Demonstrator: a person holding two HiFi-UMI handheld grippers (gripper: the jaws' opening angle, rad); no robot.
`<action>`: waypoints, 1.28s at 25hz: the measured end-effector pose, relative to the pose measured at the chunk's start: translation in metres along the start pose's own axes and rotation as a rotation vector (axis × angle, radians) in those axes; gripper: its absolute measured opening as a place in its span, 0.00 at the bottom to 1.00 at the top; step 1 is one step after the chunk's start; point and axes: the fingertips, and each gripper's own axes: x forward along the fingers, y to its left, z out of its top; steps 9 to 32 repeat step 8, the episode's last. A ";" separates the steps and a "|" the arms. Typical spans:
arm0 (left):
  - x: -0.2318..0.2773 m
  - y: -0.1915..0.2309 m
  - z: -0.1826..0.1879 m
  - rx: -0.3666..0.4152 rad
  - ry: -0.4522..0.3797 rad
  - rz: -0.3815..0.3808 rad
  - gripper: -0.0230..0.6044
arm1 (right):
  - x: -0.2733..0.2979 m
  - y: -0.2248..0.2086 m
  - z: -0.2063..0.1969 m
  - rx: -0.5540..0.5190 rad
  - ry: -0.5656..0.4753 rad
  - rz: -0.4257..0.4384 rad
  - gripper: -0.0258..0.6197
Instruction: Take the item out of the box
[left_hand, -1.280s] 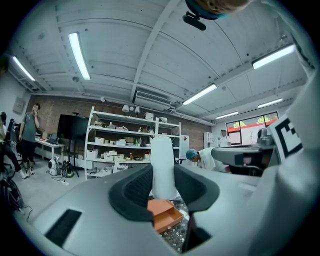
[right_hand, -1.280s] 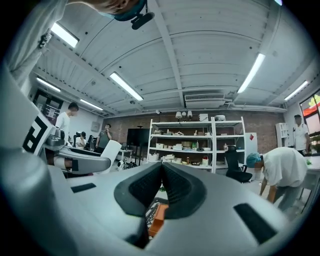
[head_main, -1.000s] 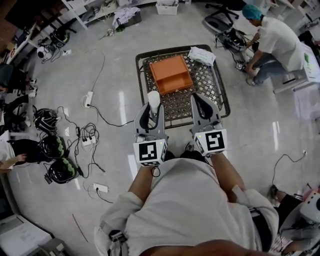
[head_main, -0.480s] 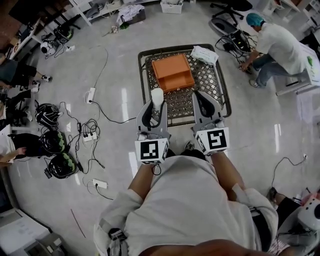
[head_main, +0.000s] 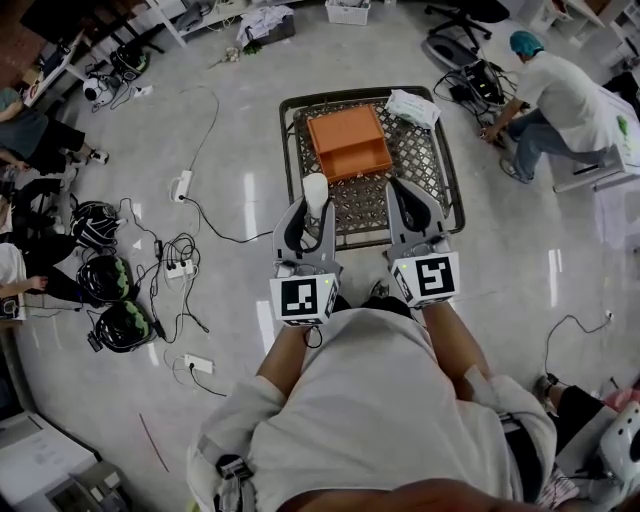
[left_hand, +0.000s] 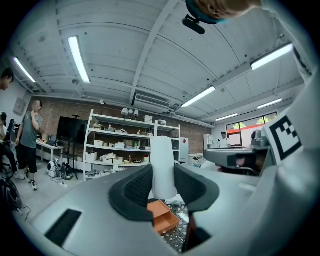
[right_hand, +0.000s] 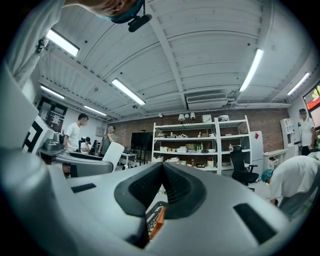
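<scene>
My left gripper (head_main: 312, 200) is shut on a white cylindrical item (head_main: 315, 191). In the left gripper view the white item (left_hand: 163, 167) stands upright between the black pads, above the table. The orange box (head_main: 347, 142) lies open on the metal lattice table (head_main: 435, 190), and its corner shows below the jaws as the orange box (left_hand: 161, 216). My right gripper (head_main: 400, 198) hovers over the table's near edge with its jaws meeting at the tips and nothing between them. In the right gripper view my right gripper (right_hand: 162, 176) shows the pads pressed together.
A white packet (head_main: 412, 107) lies on the table's far right corner. Cables, power strips (head_main: 179, 268) and helmets (head_main: 125, 325) litter the floor at left. A person (head_main: 560, 100) crouches at right. Shelves (left_hand: 125, 150) stand at the far wall.
Both grippers have stayed about where they were, the left still gripping the white item. The head view has shifted slightly, and the crouching person at right moved a little.
</scene>
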 end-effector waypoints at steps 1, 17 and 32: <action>-0.001 0.001 0.000 0.000 -0.001 0.000 0.26 | 0.000 0.001 0.001 -0.003 -0.001 0.000 0.04; -0.007 0.007 0.000 -0.002 -0.002 -0.006 0.26 | 0.000 0.010 0.001 -0.012 -0.001 -0.004 0.04; -0.007 0.007 0.000 -0.002 -0.002 -0.006 0.26 | 0.000 0.010 0.001 -0.012 -0.001 -0.004 0.04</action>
